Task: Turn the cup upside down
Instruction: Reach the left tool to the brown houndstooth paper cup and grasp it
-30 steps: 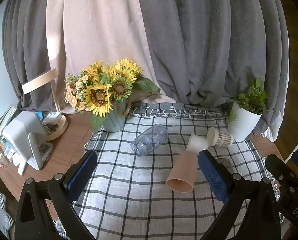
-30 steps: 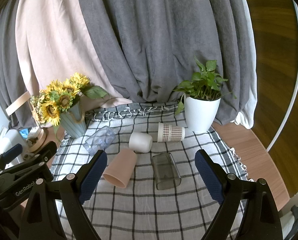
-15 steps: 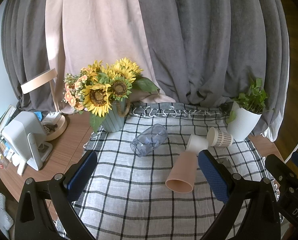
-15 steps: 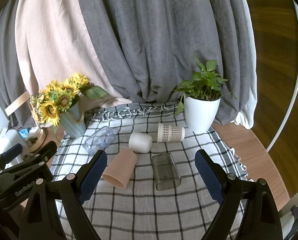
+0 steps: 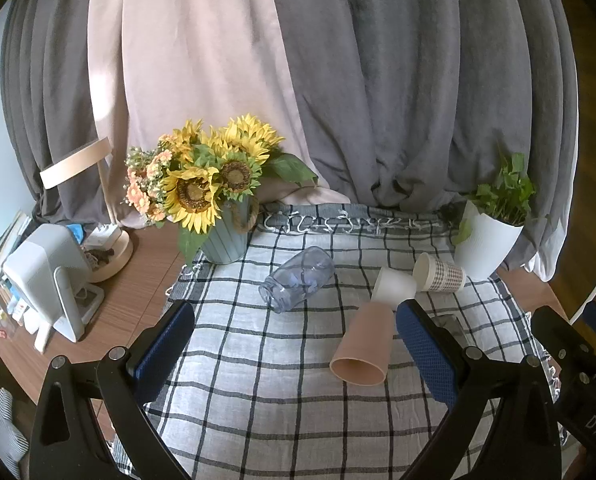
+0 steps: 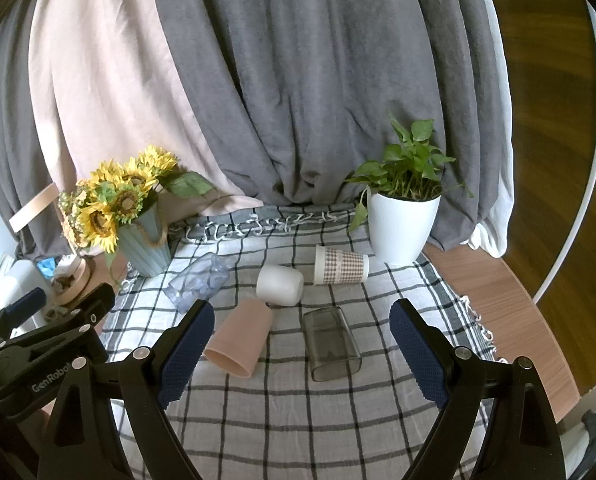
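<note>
Pink cup [image 6: 239,338] lies on its side beside the white cup [image 6: 279,284], mouth toward the left gripper [image 5: 298,346], whose fingers, like the right gripper's [image 6: 302,352], are apart.

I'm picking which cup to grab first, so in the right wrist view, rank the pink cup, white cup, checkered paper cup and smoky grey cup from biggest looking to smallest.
1. pink cup and smoky grey cup: look about alike and lie nearest the camera, so I won't rank them.
2. checkered paper cup
3. white cup, close to the paper cup.
</note>
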Demonstrator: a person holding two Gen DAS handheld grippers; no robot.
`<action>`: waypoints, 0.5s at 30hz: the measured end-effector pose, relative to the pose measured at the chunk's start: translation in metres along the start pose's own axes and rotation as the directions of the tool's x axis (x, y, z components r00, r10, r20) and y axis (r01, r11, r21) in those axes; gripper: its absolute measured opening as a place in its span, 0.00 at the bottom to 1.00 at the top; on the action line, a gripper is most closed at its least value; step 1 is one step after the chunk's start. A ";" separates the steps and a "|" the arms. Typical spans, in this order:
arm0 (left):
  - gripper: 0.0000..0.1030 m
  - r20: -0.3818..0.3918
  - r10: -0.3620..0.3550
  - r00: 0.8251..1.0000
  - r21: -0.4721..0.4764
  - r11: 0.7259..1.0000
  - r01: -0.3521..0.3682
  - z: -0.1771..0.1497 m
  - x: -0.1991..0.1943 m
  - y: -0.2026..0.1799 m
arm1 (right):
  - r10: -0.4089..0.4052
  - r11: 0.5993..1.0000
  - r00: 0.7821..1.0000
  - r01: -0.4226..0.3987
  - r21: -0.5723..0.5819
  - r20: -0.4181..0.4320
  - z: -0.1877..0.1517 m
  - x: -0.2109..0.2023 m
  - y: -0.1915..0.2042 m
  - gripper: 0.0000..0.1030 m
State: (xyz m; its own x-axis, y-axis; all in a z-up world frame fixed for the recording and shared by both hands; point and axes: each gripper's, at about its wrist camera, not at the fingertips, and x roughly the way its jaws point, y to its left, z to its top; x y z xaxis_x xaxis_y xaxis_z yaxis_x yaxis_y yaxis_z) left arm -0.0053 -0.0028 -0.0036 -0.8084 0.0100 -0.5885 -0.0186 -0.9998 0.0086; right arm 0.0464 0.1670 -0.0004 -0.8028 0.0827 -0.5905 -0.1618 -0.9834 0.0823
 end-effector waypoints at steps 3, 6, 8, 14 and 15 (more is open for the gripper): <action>1.00 -0.003 0.000 1.000 0.000 1.000 0.000 -0.001 0.000 0.000 | 0.001 1.000 1.000 -0.001 0.001 0.000 0.000 0.001 -0.001 0.87; 1.00 -0.011 -0.001 1.000 0.004 1.000 0.001 0.000 0.003 -0.002 | -0.002 1.000 1.000 0.002 0.003 -0.001 -0.001 0.003 -0.002 0.87; 1.00 -0.017 -0.002 1.000 0.010 1.000 0.002 0.001 0.005 -0.004 | -0.003 1.000 1.000 0.003 0.005 -0.001 -0.001 0.004 -0.002 0.87; 1.00 -0.084 -0.065 0.994 0.072 0.995 0.071 0.004 0.027 -0.023 | -0.019 0.999 1.000 0.019 0.041 -0.021 -0.005 0.014 -0.012 0.87; 1.00 -0.106 -0.081 0.991 0.083 0.992 0.090 0.006 0.034 -0.027 | -0.025 0.998 0.999 0.027 0.061 -0.030 -0.006 0.017 -0.016 0.87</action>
State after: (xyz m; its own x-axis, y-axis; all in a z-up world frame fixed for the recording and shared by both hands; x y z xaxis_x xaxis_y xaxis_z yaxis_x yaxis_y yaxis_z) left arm -0.0359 0.0245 -0.0189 -0.7374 0.0894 -0.6695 -0.1402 -0.9899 0.0223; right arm 0.0382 0.1835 -0.0165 -0.7812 0.1023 -0.6159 -0.2176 -0.9692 0.1150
